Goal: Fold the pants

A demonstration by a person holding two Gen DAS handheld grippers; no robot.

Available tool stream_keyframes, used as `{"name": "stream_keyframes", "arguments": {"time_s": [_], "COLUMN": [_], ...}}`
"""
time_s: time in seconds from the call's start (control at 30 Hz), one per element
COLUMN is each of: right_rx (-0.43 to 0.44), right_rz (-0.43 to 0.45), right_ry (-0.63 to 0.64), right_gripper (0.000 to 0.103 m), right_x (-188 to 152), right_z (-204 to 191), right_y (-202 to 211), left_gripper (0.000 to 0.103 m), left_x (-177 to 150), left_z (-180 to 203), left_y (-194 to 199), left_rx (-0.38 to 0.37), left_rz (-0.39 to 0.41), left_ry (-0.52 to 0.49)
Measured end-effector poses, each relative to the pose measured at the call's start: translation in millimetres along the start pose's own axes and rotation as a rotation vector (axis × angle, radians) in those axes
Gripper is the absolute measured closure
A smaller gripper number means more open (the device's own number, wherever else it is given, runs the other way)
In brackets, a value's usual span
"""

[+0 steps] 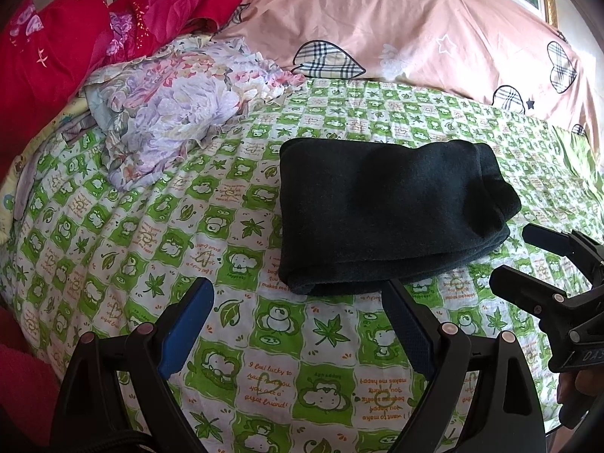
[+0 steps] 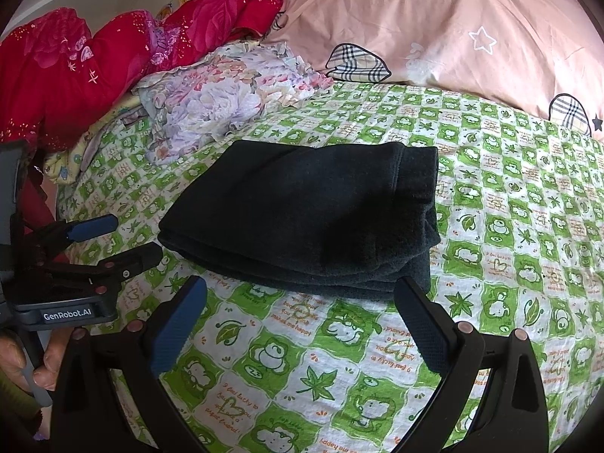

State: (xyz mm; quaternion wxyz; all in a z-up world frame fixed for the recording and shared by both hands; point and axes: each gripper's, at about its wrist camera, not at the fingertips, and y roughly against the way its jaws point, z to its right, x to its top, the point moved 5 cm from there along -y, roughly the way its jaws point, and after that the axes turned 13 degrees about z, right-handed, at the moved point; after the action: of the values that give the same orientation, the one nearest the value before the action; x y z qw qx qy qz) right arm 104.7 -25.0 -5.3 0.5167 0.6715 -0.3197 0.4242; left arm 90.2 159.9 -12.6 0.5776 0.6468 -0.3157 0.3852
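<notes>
Green-and-white checked cotton covers the bed, a bedsheet (image 1: pixel 234 339) printed with cartoon animals, maple leaves and orange lettering, lightly rumpled. Nearest in the left wrist view, the left gripper (image 1: pixel 298 298) hangs over this sheet with its two blue-padded fingers spread wide and nothing between them; the right gripper (image 2: pixel 300 290) in its own view stands the same way, jaws apart and empty, just short of the near edge of the pants. Each gripper also shows at the edge of the other's view, black-framed, and the left one carries a small label. One pair of pants (image 2: pixel 302 219), dark green-black and of a soft, fleecy knit, lies on the sheet folded into a thick, roughly rectangular bundle with several layers showing along its near edge and a rounded fold at its right end. Neither gripper touches it. Farther back on the left lies a crumpled floral cloth (image 1: pixel 177 113) in pale lilac and pink with a frilled edge, apart from the pants. Behind it is a heap of glossy red bedding (image 2: pixel 113 60) with pink flowers and glittering specks. Farthest off, a smooth pink quilt (image 1: pixel 396 30) with plaid hearts and white stars stretches across the back.
</notes>
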Motion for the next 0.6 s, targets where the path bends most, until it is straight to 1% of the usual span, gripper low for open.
{"name": "stream_keyframes", "arguments": {"time_s": [0.33,0.6], "right_rx": [-0.003,-0.018], "right_rz": [0.002,0.015], "right_ry": [0.002,0.012], "right_gripper": [0.004,0.004], "right_x": [1.0,12.7], "right_z": [-0.2,3.7], "right_y": [0.0,3.8], "left_gripper": [0.012,0.012], "left_x": [2.4,11.3], "left_z": [-1.6,-4.3], "left_y": [-1.7,-5.8], "left_rx": [-0.004,-0.016], "left_rz": [0.002,-0.001], "left_ry": [0.003,0.012]}}
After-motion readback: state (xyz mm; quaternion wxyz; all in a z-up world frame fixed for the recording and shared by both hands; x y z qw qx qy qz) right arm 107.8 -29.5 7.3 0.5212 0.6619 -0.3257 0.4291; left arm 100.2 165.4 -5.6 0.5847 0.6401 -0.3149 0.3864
